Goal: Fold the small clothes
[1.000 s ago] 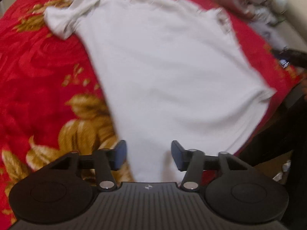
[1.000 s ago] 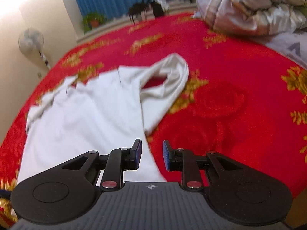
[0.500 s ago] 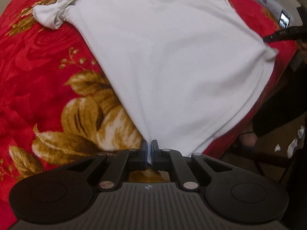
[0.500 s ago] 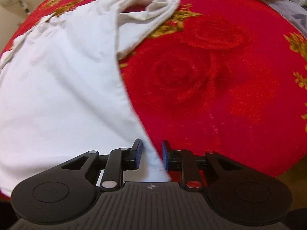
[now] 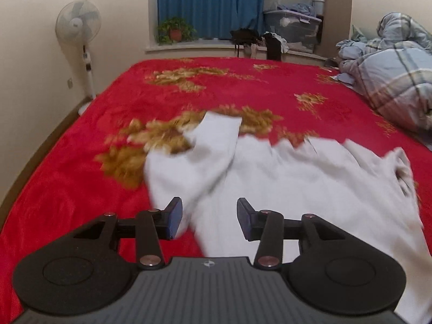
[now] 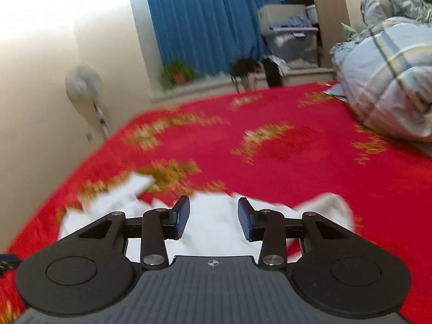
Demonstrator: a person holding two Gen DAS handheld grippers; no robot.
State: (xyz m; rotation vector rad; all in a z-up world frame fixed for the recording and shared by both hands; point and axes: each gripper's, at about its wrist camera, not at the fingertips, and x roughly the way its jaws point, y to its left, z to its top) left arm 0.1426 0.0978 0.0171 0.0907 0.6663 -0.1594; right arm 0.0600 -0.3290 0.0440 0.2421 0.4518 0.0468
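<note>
Now, in the left wrist view, the left gripper (image 5: 209, 217) is standing partly open after its jaws have just been opening, gripping nothing, while the white shirt (image 5: 283, 178) is lying rumpled on the red bedspread (image 5: 67, 178) beyond its fingers. In the right wrist view, blurred, the right gripper (image 6: 213, 217) is likewise gaping, jaws just opening, empty, with the shirt (image 6: 213, 221) spreading beneath.

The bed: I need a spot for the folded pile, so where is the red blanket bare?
Bare red blanket runs left of the white T-shirt toward the standing fan, and beyond it up to the window sill. The right side is crowded by the plaid duvet.
</note>
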